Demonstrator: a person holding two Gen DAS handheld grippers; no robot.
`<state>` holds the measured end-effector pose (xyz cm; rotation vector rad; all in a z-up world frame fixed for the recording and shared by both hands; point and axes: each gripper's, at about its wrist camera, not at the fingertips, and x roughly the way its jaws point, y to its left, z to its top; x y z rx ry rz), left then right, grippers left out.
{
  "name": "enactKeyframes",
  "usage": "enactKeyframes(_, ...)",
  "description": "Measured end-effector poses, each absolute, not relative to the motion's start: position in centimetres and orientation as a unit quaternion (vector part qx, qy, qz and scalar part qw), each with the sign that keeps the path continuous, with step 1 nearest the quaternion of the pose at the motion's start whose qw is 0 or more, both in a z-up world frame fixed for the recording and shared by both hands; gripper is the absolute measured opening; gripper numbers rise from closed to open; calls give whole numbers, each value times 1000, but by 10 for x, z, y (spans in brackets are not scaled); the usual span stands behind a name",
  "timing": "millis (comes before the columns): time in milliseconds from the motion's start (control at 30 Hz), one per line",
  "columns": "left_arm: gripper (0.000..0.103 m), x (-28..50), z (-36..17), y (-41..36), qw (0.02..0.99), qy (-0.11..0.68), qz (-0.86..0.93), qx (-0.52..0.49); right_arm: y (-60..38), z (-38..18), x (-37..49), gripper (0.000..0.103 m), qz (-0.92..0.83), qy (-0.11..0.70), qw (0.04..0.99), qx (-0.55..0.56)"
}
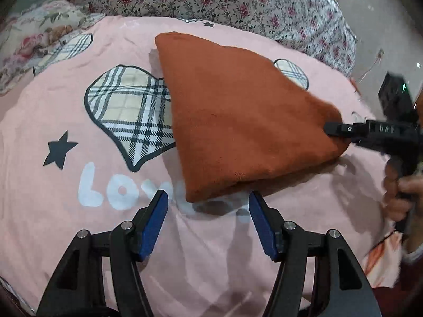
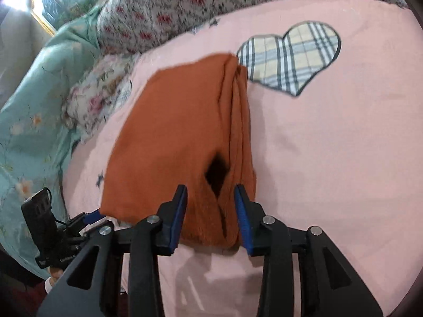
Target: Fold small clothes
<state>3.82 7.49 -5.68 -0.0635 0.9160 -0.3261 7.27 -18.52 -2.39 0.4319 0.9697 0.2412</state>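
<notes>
On the bed (image 1: 66,121), spread with a pink sheet printed with plaid hearts, black stars and white lettering, I see a rust-orange folded garment (image 1: 238,121) lying near the middle, over the edge of one plaid heart (image 1: 132,111). Behind it runs a floral quilt (image 1: 238,0) along the far side, and a mint-green flowered cover (image 2: 34,105) bunches at the left of my right wrist view.

From the left wrist camera the garment reads as a rough triangle, its near corner resting on the sheet just beyond my left tool (image 1: 208,203). That tool stands spread, blue pads apart, nothing between them and not touching the fabric.

My right tool (image 2: 211,206) pinches the near end of the folded garment; stacked layers of cloth fill the gap between its blue pads, and a dark opening between folds shows just ahead. In the left wrist view the same tool comes in from the right edge, its black tip biting the garment's right-hand corner, with the person's hand (image 1: 401,192) around its grip.

In the right wrist view the left tool shows at the lower left, beside the garment's near-left corner.
</notes>
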Motion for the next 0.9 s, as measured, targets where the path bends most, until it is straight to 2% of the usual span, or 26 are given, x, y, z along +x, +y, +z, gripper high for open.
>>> enactKeyframes(100, 61, 44, -56, 71, 892, 433, -125, -7, -191, -5, 73, 7, 141, 429, 857, 249)
enactKeyframes(200, 45, 44, -48, 81, 905, 416, -82, -27, -202, 20, 68, 5, 152, 384, 869, 275)
enactKeyframes(233, 43, 43, -46, 86, 907, 411, -77, -40, -202, 25, 66, 5, 143, 380, 877, 258)
enactKeyframes(267, 38, 41, -45, 90, 908, 408, -74, -54, -199, 26, 65, 5, 133, 383, 883, 236)
enactKeyframes(333, 22, 37, -48, 89, 904, 415, -75, -64, -194, 15, 65, 5, 118, 403, 883, 212)
enactKeyframes(433, 13, 32, -55, 79, 900, 427, -73, -44, -188, -12, 65, 5, 82, 435, 880, 171)
enactKeyframes(567, 13, 32, -58, 81, 897, 432, -81, -46, -200, -36, 58, 4, 72, 445, 873, 184)
enactKeyframes(900, 19, 30, -59, 90, 884, 448, -118, -58, -199, -33, 57, 4, 61, 445, 876, 177)
